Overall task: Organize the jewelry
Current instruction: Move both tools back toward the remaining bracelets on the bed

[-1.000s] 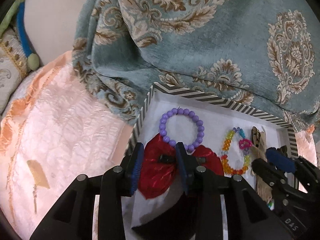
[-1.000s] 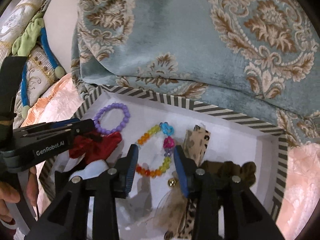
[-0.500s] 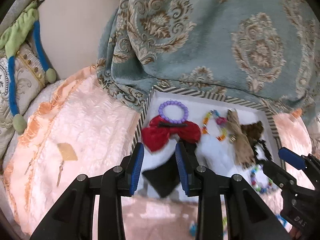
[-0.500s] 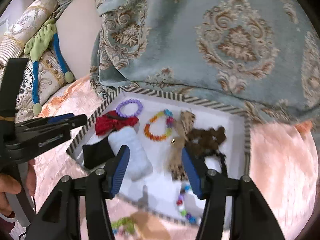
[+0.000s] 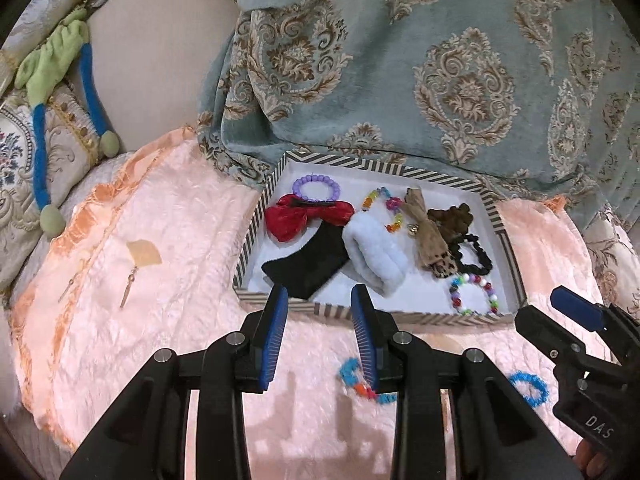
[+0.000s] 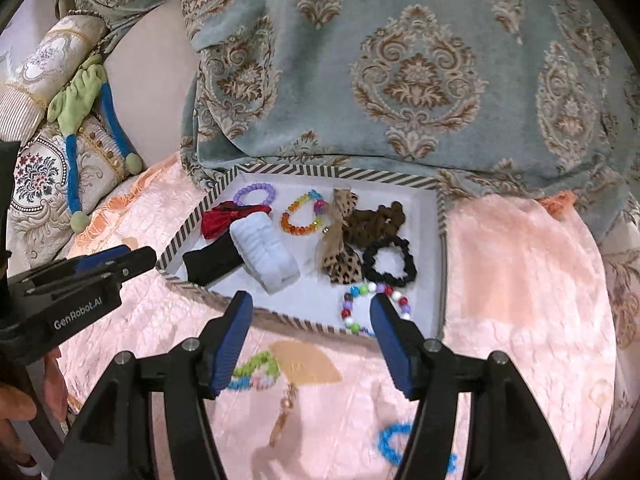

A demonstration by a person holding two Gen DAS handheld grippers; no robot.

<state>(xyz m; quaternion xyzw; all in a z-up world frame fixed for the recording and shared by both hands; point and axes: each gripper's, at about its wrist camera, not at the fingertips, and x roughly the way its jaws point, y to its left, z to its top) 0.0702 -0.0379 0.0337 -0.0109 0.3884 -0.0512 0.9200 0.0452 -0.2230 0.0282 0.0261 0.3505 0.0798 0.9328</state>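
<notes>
Both grippers are pulling back from the tray (image 5: 256, 240) now, and where a second ago the views were filled by its near corner, the whole striped rim is showing, along with the pink bedspread (image 5: 132, 320) in front of it. The left gripper (image 5: 320, 336) is hanging over the tray's near edge with its jaws part open and nothing between them; the red bow (image 5: 296, 216) it was hovering right above is lying in the tray, beside the purple bracelet (image 5: 316, 186). The right gripper (image 6: 310, 334) has just been opening its jaws, wide now and empty, with the leopard bow (image 6: 340, 264) and rainbow bracelet (image 6: 302, 216) resting inside the tray beyond them. So it's looking like that round of tidying is done and the hands are backing off to collect more. And there is more: a green bracelet (image 6: 256, 370), a blue scrunchie (image 6: 390, 446) and a pendant (image 6: 284, 412) lying loose on the bedspread near the right jaws, plus an earring (image 5: 130, 284) out to the left.
</notes>
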